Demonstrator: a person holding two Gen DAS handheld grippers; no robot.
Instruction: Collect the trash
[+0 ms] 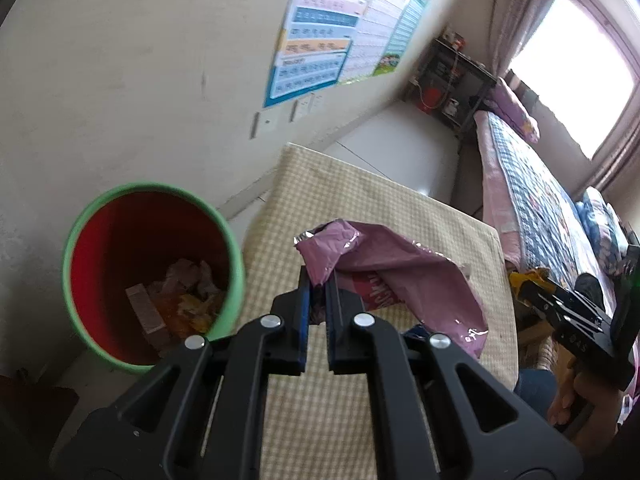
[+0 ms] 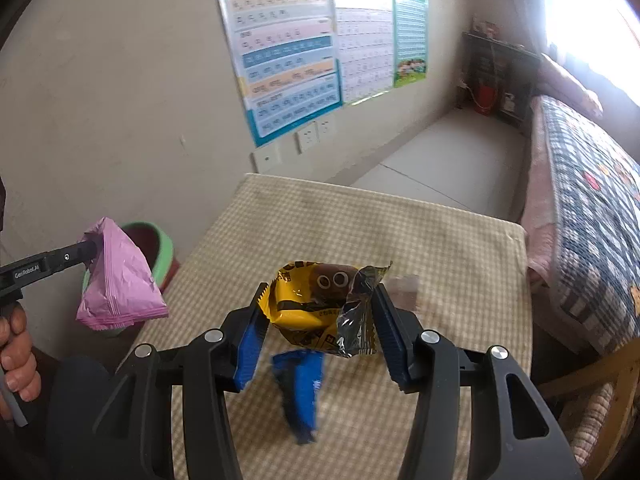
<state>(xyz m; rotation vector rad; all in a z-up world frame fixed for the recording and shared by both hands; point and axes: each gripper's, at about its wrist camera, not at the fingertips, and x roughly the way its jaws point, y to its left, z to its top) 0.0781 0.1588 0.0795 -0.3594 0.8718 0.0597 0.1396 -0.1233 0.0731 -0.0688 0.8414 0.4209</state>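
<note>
**A:** What is shown, starting with the largest things?

**B:** A pale wall [image 2: 120,80] is seen at the back, and colourful charts [image 2: 288,52] are pinned on it. A bed [image 2: 592,208] covered by a patterned quilt is set along the right side under a bright window [image 1: 576,68]. A table [image 2: 400,232] covered by a beige checked cloth is placed in the middle.

**A:** Where is the trash meant to be put?

**B:** A round bin [image 1: 234,280], green outside and red inside, is placed on the floor just beside the table's left edge. Crumpled wrappers are seen at its bottom.

**A:** What is held?

**B:** A crumpled pink bag [image 1: 396,280] is pinched by the left gripper [image 1: 318,300]; its jaws are closed narrowly on one edge of the bag. The bag is carried in the air, between the table and the bin in the right wrist view. A yellow snack wrapper [image 2: 316,308], printed with a brown face with round eyes, is clamped by the right gripper [image 2: 320,336]; its jaws are set partway apart, pressed on both sides of the wrapper, which is held above the table.

**A:** Is anything left on the table?

**B:** A blue wrapper [image 2: 300,392] is seen lying on the cloth below the right jaws. A small brown object [image 2: 404,288] is blurred beyond them and cannot be identified.
</note>
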